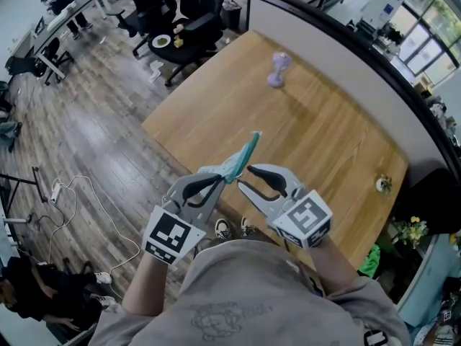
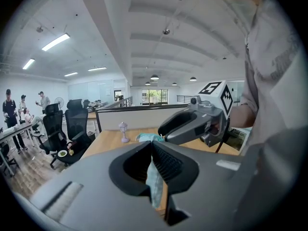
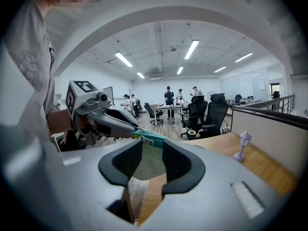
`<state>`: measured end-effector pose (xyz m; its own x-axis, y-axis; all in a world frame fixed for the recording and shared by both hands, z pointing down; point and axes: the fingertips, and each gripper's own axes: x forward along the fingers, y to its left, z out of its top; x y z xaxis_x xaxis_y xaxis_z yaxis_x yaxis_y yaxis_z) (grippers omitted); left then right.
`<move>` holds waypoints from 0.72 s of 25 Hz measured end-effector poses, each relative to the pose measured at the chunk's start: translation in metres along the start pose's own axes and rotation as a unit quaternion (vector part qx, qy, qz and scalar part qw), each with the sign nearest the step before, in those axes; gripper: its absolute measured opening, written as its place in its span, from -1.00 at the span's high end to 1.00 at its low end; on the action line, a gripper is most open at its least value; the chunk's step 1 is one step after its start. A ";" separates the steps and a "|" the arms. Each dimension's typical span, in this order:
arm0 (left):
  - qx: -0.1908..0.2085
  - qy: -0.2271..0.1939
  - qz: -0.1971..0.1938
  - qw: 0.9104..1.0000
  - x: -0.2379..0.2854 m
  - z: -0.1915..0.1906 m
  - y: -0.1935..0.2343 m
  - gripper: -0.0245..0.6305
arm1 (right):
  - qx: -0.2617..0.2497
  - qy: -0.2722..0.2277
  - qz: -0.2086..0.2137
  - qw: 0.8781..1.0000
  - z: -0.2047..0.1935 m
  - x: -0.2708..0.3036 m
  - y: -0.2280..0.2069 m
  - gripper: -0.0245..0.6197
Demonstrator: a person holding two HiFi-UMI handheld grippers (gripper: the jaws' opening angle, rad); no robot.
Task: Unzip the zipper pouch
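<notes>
On the far left is a wooden floor [image 1: 94,121] with black office chairs [image 1: 194,16] at the top and a white cable [image 1: 97,200] lower down. Next comes the left gripper [image 1: 225,175], held up in the air in front of the person. Its fingers [image 2: 166,160] are pressed together and pinch the lower part of the teal pouch [image 1: 243,156]. The cloth of the pouch hangs between them in the left gripper view.

The pouch rises from these fingers on a slant, up and to the right, over the near corner of the bench [image 1: 338,128]. It does not touch the bench.

Just to the right is the right gripper [image 1: 245,176], which points at the pouch. Its fingers [image 3: 175,162] are spread apart and hold nothing. In the right gripper view the end of the pouch with the small metal zipper pull [image 3: 145,139] is just in front of the fingertips, in the gap, but the pads do not press on it.

Farther right on the bench stands a small purple lamp [image 1: 278,69], well apart from the pouch.
</notes>
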<state>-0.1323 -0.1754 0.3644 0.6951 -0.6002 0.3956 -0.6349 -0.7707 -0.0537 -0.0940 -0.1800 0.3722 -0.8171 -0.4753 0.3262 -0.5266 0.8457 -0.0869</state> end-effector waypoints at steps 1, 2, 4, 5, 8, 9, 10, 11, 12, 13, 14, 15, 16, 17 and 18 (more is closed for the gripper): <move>0.001 0.000 -0.001 1.000 0.000 0.000 0.000 0.89 | 0.001 0.000 0.001 1.000 0.000 0.000 0.001 0.50; 0.001 -0.001 -0.002 1.000 0.000 0.001 0.000 0.89 | 0.002 0.000 0.004 1.000 0.000 0.001 0.002 0.53; -0.002 -0.002 -0.005 1.000 0.000 0.002 0.000 0.89 | 0.004 0.004 0.010 1.000 -0.001 0.001 0.004 0.61; -0.002 -0.002 -0.005 1.000 0.000 0.002 0.000 0.89 | 0.005 0.007 0.012 1.000 -0.001 0.001 0.005 0.68; -0.002 0.004 -0.002 1.000 0.001 -0.001 0.002 0.89 | 0.019 0.008 0.019 1.000 -0.002 -0.001 0.006 0.78; -0.003 0.006 0.000 1.000 0.001 -0.003 0.003 0.89 | 0.030 0.005 0.027 0.999 -0.002 -0.003 0.006 0.80; -0.004 0.009 0.002 1.000 0.001 -0.005 0.004 0.89 | 0.045 0.000 0.037 0.998 -0.002 -0.004 0.008 0.81; -0.005 0.010 0.003 1.000 0.001 -0.007 0.004 0.89 | 0.060 -0.007 0.049 0.997 -0.002 -0.006 0.010 0.82; -0.006 0.011 0.002 1.000 0.001 -0.009 0.003 0.89 | 0.072 -0.014 0.062 0.995 -0.001 -0.008 0.013 0.83; -0.008 0.010 0.001 1.000 0.000 -0.010 0.002 0.89 | 0.079 -0.019 0.075 0.994 -0.001 -0.008 0.017 0.84; -0.008 0.010 -0.001 1.000 0.000 -0.011 0.001 0.89 | 0.081 -0.022 0.086 0.993 -0.001 -0.008 0.021 0.84; -0.008 0.010 -0.002 1.000 0.000 -0.011 0.000 0.89 | 0.080 -0.022 0.092 0.992 -0.001 -0.007 0.024 0.84; -0.007 0.011 -0.002 1.000 0.000 -0.011 -0.001 0.89 | 0.077 -0.019 0.093 0.992 -0.002 -0.006 0.026 0.84; -0.007 0.012 -0.002 1.000 0.000 -0.012 -0.001 0.89 | 0.075 -0.016 0.091 0.993 -0.004 -0.006 0.027 0.84; -0.007 0.013 -0.002 1.000 0.000 -0.012 -0.001 0.89 | 0.075 -0.014 0.089 0.993 -0.004 -0.005 0.026 0.84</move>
<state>-0.1355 -0.1717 0.3752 0.6891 -0.5906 0.4199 -0.6365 -0.7703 -0.0389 -0.1028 -0.1544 0.3725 -0.9053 -0.3298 0.2678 -0.4006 0.8724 -0.2800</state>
